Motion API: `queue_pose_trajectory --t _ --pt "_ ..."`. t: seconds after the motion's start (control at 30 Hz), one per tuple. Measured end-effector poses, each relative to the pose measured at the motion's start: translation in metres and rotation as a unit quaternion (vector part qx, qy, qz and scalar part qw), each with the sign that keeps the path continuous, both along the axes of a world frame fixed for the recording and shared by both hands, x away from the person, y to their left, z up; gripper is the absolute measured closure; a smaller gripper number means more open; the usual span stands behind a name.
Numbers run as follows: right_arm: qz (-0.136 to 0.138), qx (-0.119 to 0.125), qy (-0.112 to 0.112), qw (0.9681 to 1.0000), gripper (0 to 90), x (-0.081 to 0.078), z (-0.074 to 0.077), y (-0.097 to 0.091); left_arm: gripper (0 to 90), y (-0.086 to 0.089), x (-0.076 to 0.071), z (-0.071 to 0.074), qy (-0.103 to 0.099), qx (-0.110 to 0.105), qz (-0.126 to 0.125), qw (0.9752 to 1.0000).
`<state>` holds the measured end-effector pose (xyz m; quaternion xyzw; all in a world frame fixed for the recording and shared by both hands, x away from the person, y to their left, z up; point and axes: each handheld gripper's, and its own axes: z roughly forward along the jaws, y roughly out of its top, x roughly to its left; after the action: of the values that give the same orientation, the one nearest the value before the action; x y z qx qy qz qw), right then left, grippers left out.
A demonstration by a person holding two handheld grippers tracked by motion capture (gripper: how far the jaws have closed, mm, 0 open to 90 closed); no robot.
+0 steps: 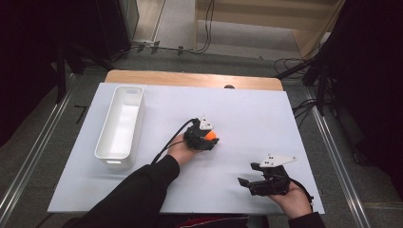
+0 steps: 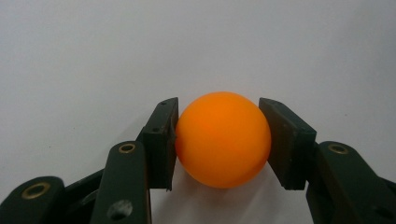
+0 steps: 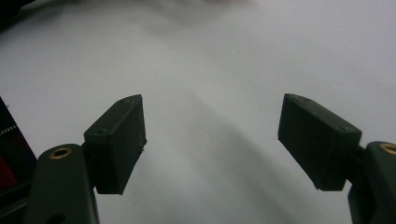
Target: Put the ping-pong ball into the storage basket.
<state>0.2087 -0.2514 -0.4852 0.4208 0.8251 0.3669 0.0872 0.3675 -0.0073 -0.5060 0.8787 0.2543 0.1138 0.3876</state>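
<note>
1. An orange ball point(image 2: 223, 139) is sitting near the middle of the white desk point(image 1: 247, 114), clenched between both jaws of the left claw point(image 1: 209, 141).
2. The left hand point(image 1: 182, 152) is gripping that claw from the ball's 7 o'clock side, a dark sleeve point(image 1: 138, 194) trailing toward the near edge.
3. The right claw point(image 3: 210, 140) is hovering released over bare desk at about 4 o'clock from the ball, jaws spread wide.
4. A white rectangular bin point(image 1: 120, 126) is lying at 9 o'clock, well apart.
</note>
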Motion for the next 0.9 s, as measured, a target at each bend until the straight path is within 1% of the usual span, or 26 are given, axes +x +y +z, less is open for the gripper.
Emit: queue_pose_trajectory --t 0.03,0.1,0.13,0.23,0.27,0.3,0.4,0.43,0.47,0.53,0.6,0.7,0.77,0.9 --pt "0.0 0.0 0.0 1.0 21.7 0.0 0.0 0.0 49.3 0.0 0.0 0.001 0.001 0.0 -0.001 1.0" --pt "0.001 -0.002 0.0 1.0 21.7 0.0 0.0 0.0 49.3 0.0 0.0 0.005 0.002 -0.007 -0.001 1.0" --pt "0.0 -0.002 0.0 1.0 21.7 0.0 0.0 0.0 49.3 0.0 0.0 0.007 0.001 -0.006 -0.003 1.0" --pt "0.0 -0.001 0.001 1.0 21.7 0.0 0.0 0.001 49.3 0.001 0.0 0.013 0.005 -0.016 -0.007 0.9998" --pt "0.001 -0.003 -0.003 1.0 21.7 0.0 0.0 0.0 49.2 0.001 -0.001 0.015 0.005 -0.021 -0.005 0.9998" --pt "0.001 -0.002 -0.003 1.0 21.7 0.0 0.0 0.0 49.3 0.001 -0.001 0.017 0.002 -0.019 -0.009 0.9998" --pt "0.0 -0.002 0.0 1.0 21.8 0.0 0.0 0.0 49.3 0.002 -0.001 0.024 0.003 -0.023 -0.011 0.9997" --pt "0.0 -0.002 0.0 1.0 21.7 0.0 0.0 0.0 49.3 0.002 -0.002 0.025 0.001 -0.029 -0.011 0.9995" --pt "0.0 -0.001 0.002 1.0 21.7 0.0 0.0 0.0 49.3 0.002 -0.002 0.028 0.0 -0.026 -0.012 0.9996" --pt "0.0 -0.001 0.002 1.0 21.7 0.0 0.0 0.001 49.3 0.002 -0.002 0.031 -0.003 -0.03 -0.015 0.9994" --pt "0.0 -0.001 0.002 1.0 21.7 0.0 0.0 0.001 49.3 0.001 -0.003 0.034 -0.003 -0.029 -0.017 0.9994" --pt "0.001 -0.002 -0.003 1.0 21.7 0.0 0.0 0.0 49.3 0.001 -0.003 0.038 0.003 -0.021 -0.013 0.9997" --pt "0.001 -0.002 -0.006 1.0 21.7 0.0 0.0 0.0 49.4 0.0 -0.003 0.041 0.012 -0.014 -0.013 0.9997" --pt "0.001 -0.002 -0.004 1.0 21.7 0.0 0.0 0.0 49.4 0.0 -0.004 0.046 0.013 -0.02 -0.014 0.9996"
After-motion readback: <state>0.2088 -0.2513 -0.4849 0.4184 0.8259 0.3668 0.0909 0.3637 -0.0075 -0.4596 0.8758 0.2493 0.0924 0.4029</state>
